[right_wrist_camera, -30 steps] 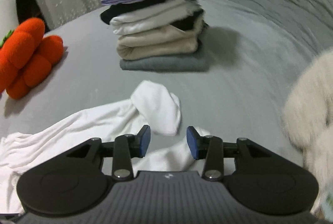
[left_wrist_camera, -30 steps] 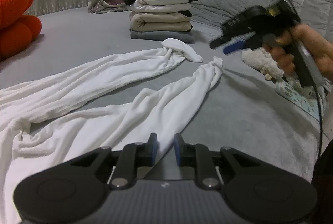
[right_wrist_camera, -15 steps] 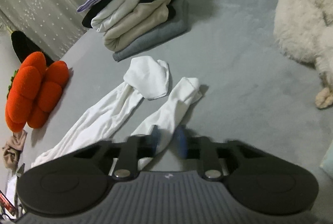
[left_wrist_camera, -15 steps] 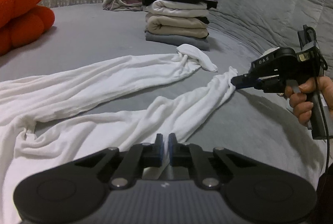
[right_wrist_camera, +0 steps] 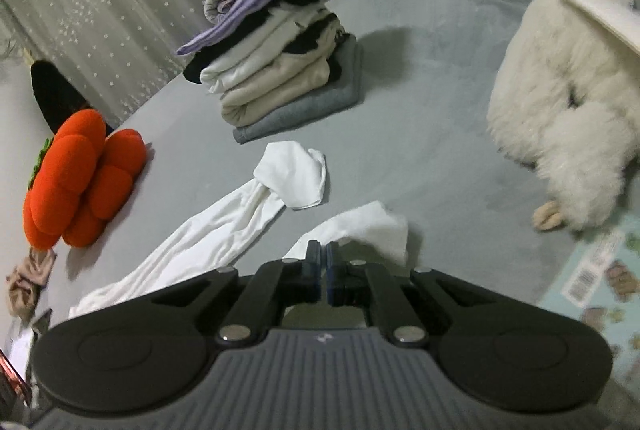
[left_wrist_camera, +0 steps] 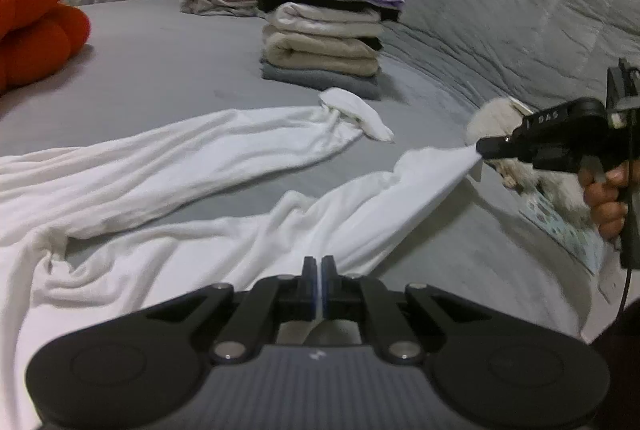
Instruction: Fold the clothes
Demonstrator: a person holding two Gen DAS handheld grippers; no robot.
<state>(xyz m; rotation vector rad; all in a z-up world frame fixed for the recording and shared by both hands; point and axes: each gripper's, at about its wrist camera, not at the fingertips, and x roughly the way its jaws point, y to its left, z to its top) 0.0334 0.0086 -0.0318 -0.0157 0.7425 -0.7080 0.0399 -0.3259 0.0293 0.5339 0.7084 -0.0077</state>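
Left gripper [left_wrist_camera: 321, 270]: fingers now pressing together on the white tights [left_wrist_camera: 168, 166], pinching a thin edge of cloth on the nearer leg; a second ago they were standing narrowly apart above it.

Right gripper [right_wrist_camera: 323, 262]: also clamping, on the toe end of that same nearer leg [right_wrist_camera: 360, 226]. A second ago it was hovering with its fingers wide apart; in the left wrist view it is now drawing the toe end up and out to the person's right, so the cloth between the two grips is stretching taut and lifting off the bed [left_wrist_camera: 168, 70].

Meaning for the task: both tongs are gripping one leg of the garment, which is lying unfolded, legs splayed apart. By my judgement the leg is being straightened or readied to be carried over the other; which fold is intended cannot be told.

Farther leg [right_wrist_camera: 224, 226]: lying slack across the bed, its toe end doubled over on itself, needing smoothing.

White fluffy toy [right_wrist_camera: 568, 134] and a printed card [right_wrist_camera: 592, 274]: sitting to the right, close to the pull direction, possibly crowding the stretch.

Stack of folded clothes [left_wrist_camera: 324, 42]: standing just beyond the doubled toe, limiting room that way.

Orange plush [right_wrist_camera: 80, 174]: resting well to the left, clear of the work.
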